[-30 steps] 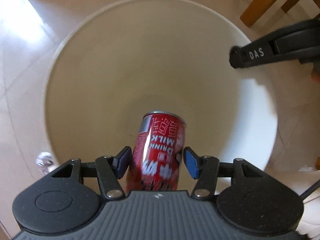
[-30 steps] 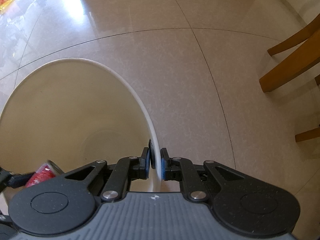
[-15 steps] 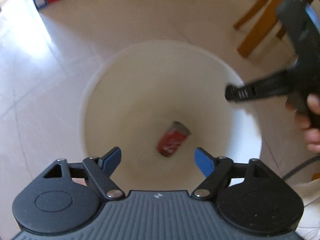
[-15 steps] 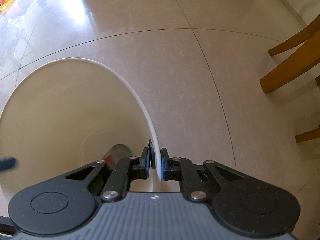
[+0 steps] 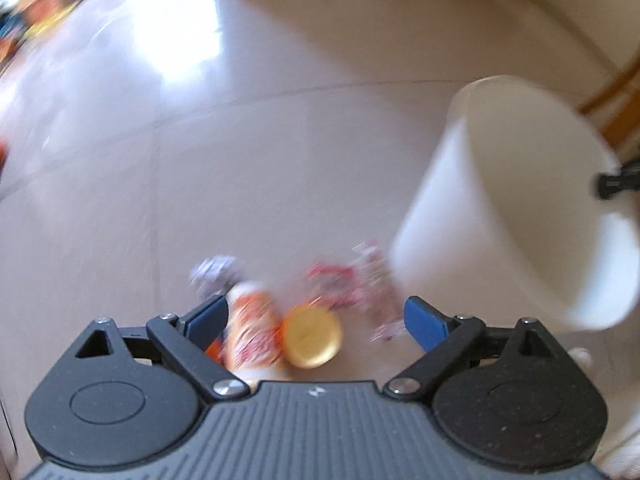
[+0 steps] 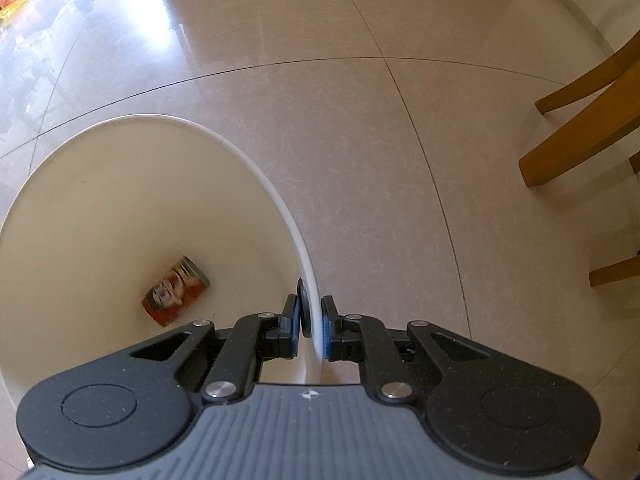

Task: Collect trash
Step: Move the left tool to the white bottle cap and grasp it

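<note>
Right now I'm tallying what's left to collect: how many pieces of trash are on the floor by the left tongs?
4, though blur may hide more: a crumpled wrapper, an orange bottle, a yellow lid beside it, and a red-and-white packet near the bin.

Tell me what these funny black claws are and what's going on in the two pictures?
They are two grabbers a person holds, each with a camera looking along its fingers. In the right one's picture, the right gripper pinches the rim of a white bin, and a red can lies inside. In the left one's blurry picture, the left gripper holds nothing; its jaws have just been opening wide above trash on the floor: an orange bottle, a yellow lid and a crumpled red wrapper.
</note>
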Tool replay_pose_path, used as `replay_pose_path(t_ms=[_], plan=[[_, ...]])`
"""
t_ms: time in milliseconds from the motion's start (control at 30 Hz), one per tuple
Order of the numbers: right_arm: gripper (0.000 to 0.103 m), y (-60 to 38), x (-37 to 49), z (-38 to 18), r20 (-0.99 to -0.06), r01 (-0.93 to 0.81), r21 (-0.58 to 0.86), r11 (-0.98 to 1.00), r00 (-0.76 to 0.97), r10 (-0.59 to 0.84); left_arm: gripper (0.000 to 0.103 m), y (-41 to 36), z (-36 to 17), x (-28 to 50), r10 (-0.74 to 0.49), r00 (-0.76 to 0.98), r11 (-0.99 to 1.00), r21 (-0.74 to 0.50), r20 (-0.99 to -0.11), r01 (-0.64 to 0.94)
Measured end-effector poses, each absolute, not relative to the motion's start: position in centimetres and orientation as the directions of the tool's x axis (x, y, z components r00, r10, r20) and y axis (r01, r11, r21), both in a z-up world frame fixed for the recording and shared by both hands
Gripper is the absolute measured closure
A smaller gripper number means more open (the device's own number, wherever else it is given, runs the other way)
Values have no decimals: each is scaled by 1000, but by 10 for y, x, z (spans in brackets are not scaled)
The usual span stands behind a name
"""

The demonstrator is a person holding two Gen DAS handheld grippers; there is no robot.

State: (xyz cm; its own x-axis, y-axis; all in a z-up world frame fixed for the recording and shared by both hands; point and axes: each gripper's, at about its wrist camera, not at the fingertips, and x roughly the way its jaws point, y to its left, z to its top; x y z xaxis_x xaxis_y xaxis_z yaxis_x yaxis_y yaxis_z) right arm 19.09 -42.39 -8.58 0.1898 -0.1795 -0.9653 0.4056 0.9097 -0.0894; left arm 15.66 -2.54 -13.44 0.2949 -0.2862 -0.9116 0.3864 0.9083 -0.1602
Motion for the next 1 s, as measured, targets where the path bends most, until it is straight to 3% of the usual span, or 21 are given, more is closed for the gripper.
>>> replay_pose_path(t_ms=[333,533,733,1000], plan=[[89,-421,192,-85,-964,404,-100,909,186,-189,9,70,-239,110,-193,308,969,-133,-931,207],[88,-415,190,-86,-960,396,-118,910,187,-206,9,137,-280,93,-93,258,995,-100,-962,-17],[88,-414,189,-85,-960,398,-119,910,187,-208,19,166,-313,94,-124,169,971,-155,-978,-182],[88,-413,189,-85,-958,395,-128,910,189,-217,40,151,-347,105,-87,156,968,-120,-984,-220]])
